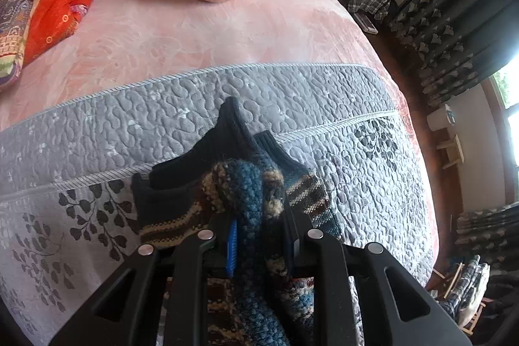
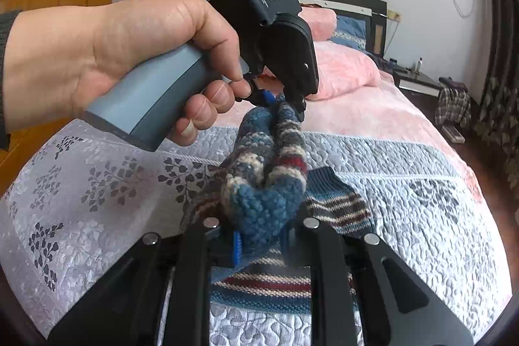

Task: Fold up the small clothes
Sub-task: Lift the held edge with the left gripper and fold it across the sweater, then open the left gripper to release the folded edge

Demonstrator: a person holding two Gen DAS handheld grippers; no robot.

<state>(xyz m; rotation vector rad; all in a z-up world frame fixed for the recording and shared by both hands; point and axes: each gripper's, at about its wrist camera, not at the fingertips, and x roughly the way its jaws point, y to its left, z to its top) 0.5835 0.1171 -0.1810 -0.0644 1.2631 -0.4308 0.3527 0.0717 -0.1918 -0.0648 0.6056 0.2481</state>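
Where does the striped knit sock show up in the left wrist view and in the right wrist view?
Left wrist view: the sock is at bottom centre, pinched in the left claw.
Right wrist view: at centre, stretched from the right claw up to the left claw.
Shared landmark: the grey quilted cover beneath it.

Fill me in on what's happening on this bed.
A person is folding a knitted sock over a grey quilt, with tongs in each hand. The left tongs pinch one end, held by the left hand; the right tongs clamp the other. The sock hangs lifted between them, and a second striped sock lies beneath.
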